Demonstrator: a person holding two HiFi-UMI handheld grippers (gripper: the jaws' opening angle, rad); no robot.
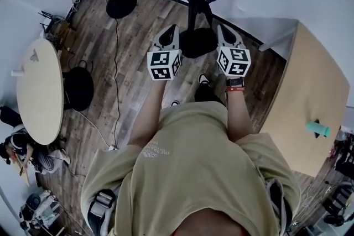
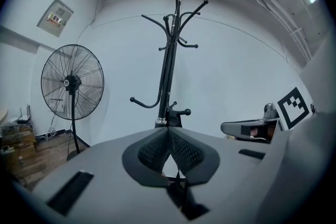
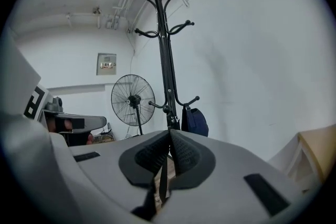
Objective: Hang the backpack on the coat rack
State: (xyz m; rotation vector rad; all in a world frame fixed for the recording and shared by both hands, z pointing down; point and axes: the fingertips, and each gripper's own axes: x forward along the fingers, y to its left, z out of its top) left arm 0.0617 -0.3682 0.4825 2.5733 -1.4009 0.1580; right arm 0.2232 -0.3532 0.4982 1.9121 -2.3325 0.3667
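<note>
Navy backpack (image 3: 195, 122) is already hanging off a low hook on the coat rack (image 3: 167, 60), right of the pole. Left claw (image 2: 169, 132) and right claw (image 3: 169, 135) are both clenched on nothing, pointing at the rack.

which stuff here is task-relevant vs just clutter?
Job: coat rack; backpack, hanging on a lower hook; left gripper and right gripper, both shut, empty.
Lying about: fan; round table; wooden cabinet.
</note>
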